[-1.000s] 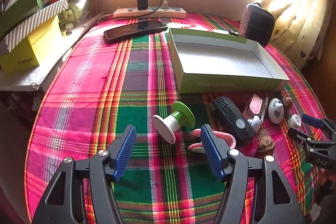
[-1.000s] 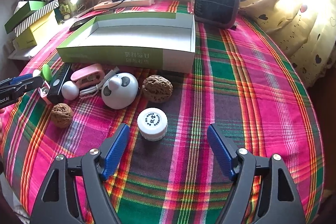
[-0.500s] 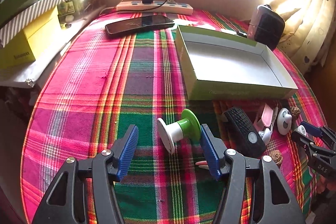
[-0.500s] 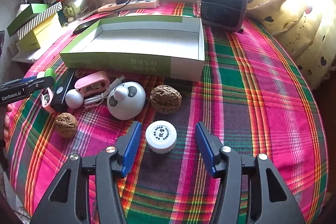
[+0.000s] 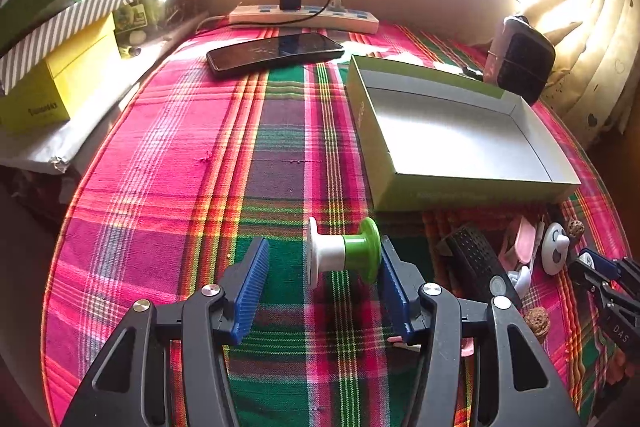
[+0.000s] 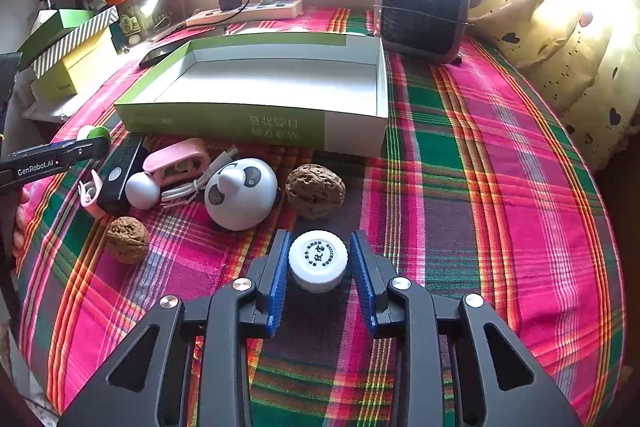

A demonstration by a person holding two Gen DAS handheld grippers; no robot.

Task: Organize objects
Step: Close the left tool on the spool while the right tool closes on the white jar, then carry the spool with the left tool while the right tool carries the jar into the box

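A white and green spool [image 5: 343, 254] lies on the plaid cloth between the fingers of my left gripper [image 5: 324, 267], which is open; the green end touches the right finger, the left finger stands apart. A small white jar [image 6: 318, 259] sits between the fingers of my right gripper [image 6: 320, 259], with narrow gaps on both sides. The open green and white box [image 6: 256, 123] stands behind the items, also in the left wrist view [image 5: 460, 143]. A panda toy [image 6: 240, 193], two walnuts [image 6: 315, 190], a black remote [image 6: 120, 173] and pink cases [image 6: 176, 163] lie before it.
A phone [image 5: 276, 53] and a power strip [image 5: 304, 17] lie at the back. A small heater [image 6: 424, 11] stands at the back right. Stacked boxes [image 5: 56, 67] sit on a ledge to the left. A curtain [image 6: 560, 27] hangs at the right.
My left gripper moved forward so the spool now lies between its fingers. My right gripper moved forward and narrowed around the white jar.
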